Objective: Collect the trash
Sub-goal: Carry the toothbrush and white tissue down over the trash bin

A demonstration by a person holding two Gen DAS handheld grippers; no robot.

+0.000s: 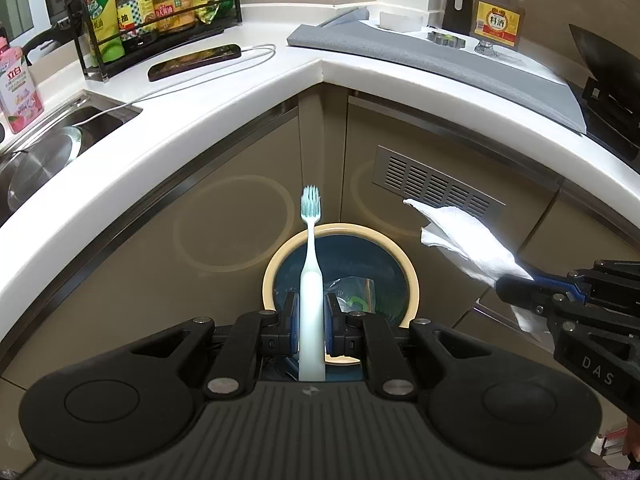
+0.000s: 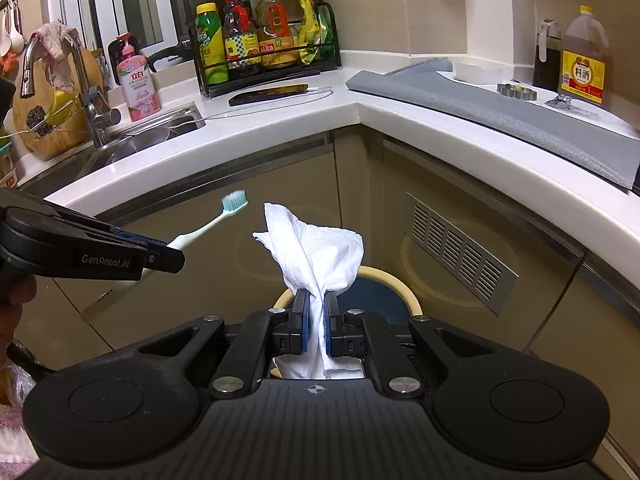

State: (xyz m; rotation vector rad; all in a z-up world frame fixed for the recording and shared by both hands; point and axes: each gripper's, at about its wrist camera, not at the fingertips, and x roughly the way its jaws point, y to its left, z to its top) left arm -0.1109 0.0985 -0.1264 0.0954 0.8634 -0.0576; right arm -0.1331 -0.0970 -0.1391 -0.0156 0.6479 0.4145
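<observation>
My left gripper (image 1: pixel 312 300) is shut on a pale mint toothbrush (image 1: pixel 311 264), which stands upright with its bristles up. Right below it is a round bin (image 1: pixel 412 280) with a cream rim and dark liner, holding a clear wrapper (image 1: pixel 356 292). My right gripper (image 2: pixel 317 300) is shut on a crumpled white paper towel (image 2: pixel 320 252), held over the same bin (image 2: pixel 406 294). In the left wrist view the right gripper (image 1: pixel 516 284) enters from the right with the paper towel (image 1: pixel 468 240). In the right wrist view the left gripper (image 2: pixel 172 254) comes from the left with the toothbrush (image 2: pixel 212 222).
A white L-shaped counter (image 1: pixel 248 92) wraps above the bin, over beige cabinet doors with a metal vent (image 1: pixel 436 182). On it are a phone (image 1: pixel 196 62) on a cable, a bottle rack (image 1: pixel 156 12), a grey mat (image 1: pixel 440 60) and a sink (image 2: pixel 132 140) with a tap.
</observation>
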